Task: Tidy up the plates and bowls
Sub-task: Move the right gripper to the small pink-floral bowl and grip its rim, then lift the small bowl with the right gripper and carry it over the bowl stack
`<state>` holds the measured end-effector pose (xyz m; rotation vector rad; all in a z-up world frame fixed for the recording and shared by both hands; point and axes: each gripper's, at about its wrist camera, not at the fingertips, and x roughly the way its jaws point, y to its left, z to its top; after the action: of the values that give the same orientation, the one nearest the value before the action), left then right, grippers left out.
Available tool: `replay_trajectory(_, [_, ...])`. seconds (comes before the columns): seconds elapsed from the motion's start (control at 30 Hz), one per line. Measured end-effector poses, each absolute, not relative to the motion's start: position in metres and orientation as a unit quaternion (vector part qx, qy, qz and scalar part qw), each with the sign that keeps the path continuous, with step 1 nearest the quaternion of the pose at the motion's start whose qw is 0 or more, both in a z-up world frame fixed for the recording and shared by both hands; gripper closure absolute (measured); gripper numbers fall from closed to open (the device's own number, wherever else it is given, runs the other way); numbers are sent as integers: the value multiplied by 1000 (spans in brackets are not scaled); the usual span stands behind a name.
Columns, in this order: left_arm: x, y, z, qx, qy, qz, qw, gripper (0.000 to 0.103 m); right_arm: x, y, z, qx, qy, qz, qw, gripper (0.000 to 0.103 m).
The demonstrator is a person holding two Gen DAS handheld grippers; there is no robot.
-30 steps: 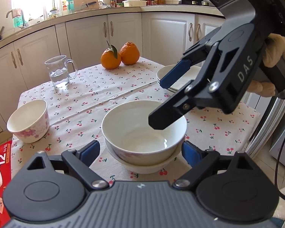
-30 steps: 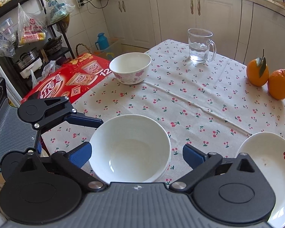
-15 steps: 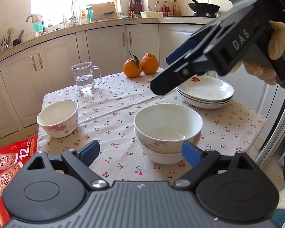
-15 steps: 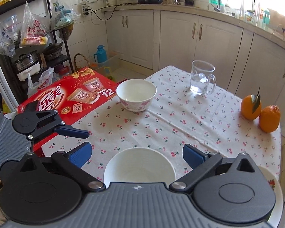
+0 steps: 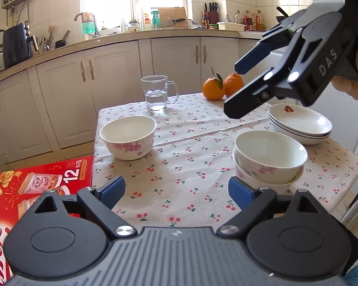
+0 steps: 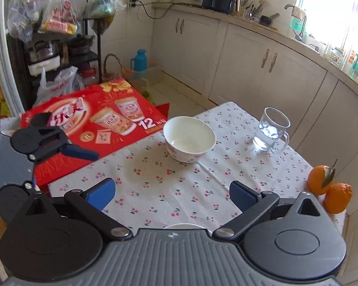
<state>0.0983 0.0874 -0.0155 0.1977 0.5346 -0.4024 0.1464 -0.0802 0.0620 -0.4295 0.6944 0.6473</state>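
Both grippers spread, empty: left gripper [image 5: 176, 188], right gripper [image 6: 171, 191]; lone bowl [image 5: 127, 137] at ten o'clock likely goes next onto bowl stack [image 5: 269, 159].

The right hand-held gripper [image 6: 171, 191] hides all but the stacked bowls' [image 6: 182, 225] rim.

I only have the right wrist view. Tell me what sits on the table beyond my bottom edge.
Observer: Two floral bowls sit nested, one inside the other, at the near right of the table.
Operator: Report the plates.
Observer: A stack of shallow plates stands just behind the nested pair, top one empty.
Operator: Confirm my own gripper.
Observer: The right gripper hangs open above the table, nothing between its fingers; the lone bowl stands apart, to the left.
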Motion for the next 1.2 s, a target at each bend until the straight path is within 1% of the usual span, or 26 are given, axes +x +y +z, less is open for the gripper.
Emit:
replay_trajectory(0.1, [111, 94, -18, 97, 261, -185, 943, 10, 156, -70, 57, -237, 328, 305, 862, 0])
replay_trajectory(0.33, [152, 102, -27, 95, 266, -163, 945, 10, 196, -53, 49, -270, 322, 292, 859, 0])
replay_trajectory(0.5, [186, 104, -36, 87, 275, -153, 945, 10, 240, -49, 40, -218, 359, 315, 851, 0])
replay_trajectory(0.73, [225, 102, -51, 75, 288, -144, 944, 10, 293, -38, 19, -173, 402, 336, 834, 0])
replay_trajectory(0.83, [235, 101, -57, 73, 292, -141, 943, 10, 313, -33, 9, -154, 421, 342, 826, 3])
replay_trajectory(0.93, [243, 99, -60, 73, 296, -137, 943, 10, 331, -29, -1, -139, 439, 344, 818, 4])
replay_trajectory(1.07, [251, 98, -63, 65, 299, -140, 942, 10, 351, -27, -14, -113, 460, 353, 807, 13])
replay_trajectory(1.2, [256, 95, -66, 67, 298, -142, 942, 10, 362, -27, -24, -102, 473, 354, 800, 19])
